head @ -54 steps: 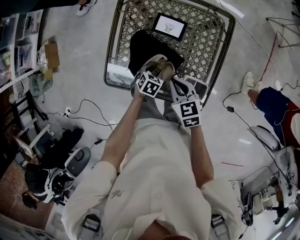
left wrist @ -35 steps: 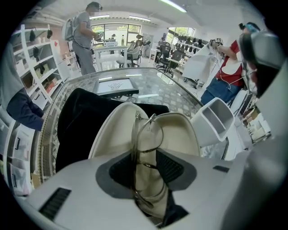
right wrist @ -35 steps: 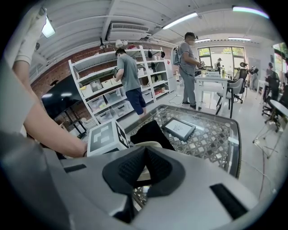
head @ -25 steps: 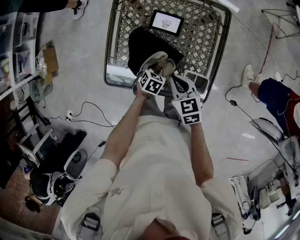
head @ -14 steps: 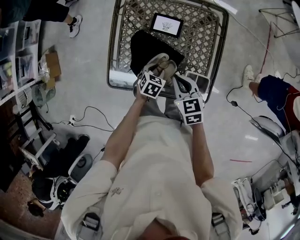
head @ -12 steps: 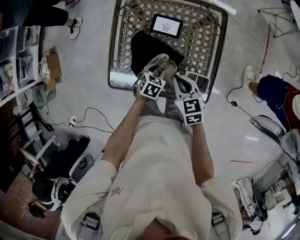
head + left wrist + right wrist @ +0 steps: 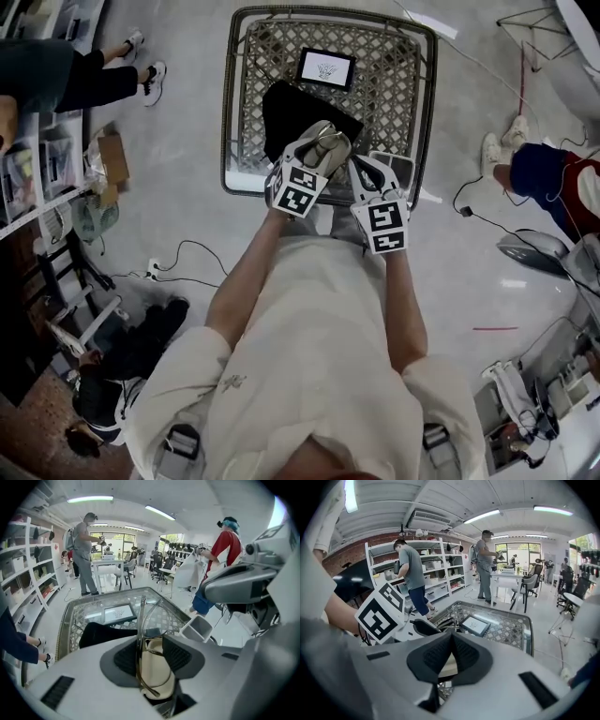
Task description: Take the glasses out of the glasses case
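Lattice glass table [image 7: 230,94] sits under both grippers. Your left gripper [image 7: 151,656] looks clamped on the glasses [image 7: 139,634] — thin wire rim, clear lens, long axis running out along the jaws. Just beyond its tips lies the glasses case [image 7: 157,674], smooth cream lining, oval shell — your right gripper [image 7: 452,641] pinches its edge, so draw the left away from it.
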A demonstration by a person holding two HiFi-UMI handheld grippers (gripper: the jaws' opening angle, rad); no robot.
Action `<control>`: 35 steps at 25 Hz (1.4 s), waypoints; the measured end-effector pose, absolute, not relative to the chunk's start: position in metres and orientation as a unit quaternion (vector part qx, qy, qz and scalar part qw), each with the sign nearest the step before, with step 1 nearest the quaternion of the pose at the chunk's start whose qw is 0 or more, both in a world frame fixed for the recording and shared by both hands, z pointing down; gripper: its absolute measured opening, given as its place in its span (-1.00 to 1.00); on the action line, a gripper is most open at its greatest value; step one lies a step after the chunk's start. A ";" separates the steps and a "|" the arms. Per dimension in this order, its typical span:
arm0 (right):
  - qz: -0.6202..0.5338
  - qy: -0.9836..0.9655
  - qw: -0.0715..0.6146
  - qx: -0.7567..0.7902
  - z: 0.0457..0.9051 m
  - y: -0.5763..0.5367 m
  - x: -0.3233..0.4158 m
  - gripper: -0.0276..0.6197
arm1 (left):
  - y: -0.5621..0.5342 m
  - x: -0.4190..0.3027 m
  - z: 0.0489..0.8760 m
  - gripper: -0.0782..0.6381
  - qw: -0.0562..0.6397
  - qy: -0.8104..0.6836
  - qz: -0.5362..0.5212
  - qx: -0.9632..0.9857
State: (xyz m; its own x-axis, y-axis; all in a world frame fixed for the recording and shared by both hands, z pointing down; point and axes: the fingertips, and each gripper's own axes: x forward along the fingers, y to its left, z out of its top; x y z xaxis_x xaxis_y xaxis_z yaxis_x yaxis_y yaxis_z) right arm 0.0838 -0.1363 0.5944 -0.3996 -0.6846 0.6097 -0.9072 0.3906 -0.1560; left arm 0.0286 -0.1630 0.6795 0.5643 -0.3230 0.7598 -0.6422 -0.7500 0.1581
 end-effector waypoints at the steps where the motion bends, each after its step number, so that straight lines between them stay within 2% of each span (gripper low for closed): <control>1: 0.237 -0.800 0.230 0.500 0.591 -0.137 0.085 -0.90 | -0.165 0.029 0.672 -0.34 0.210 -0.281 0.366 0.862; 24: 0.129 -0.794 0.204 0.558 0.493 -0.147 0.083 -0.90 | -0.182 0.012 0.511 -0.34 0.118 -0.265 0.215 0.933; 35: 0.105 -0.795 0.191 0.566 0.470 -0.137 0.077 -0.90 | -0.173 -0.002 0.478 -0.34 0.093 -0.251 0.189 0.945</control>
State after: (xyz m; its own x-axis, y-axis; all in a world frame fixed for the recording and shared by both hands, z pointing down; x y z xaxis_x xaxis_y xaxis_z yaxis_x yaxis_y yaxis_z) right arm 0.0773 -0.1373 0.4703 -0.2855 -0.8601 0.4228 -0.9406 0.3361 0.0485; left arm -0.0017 -0.1733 0.4781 0.8021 -0.4396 0.4042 -0.5102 -0.8562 0.0813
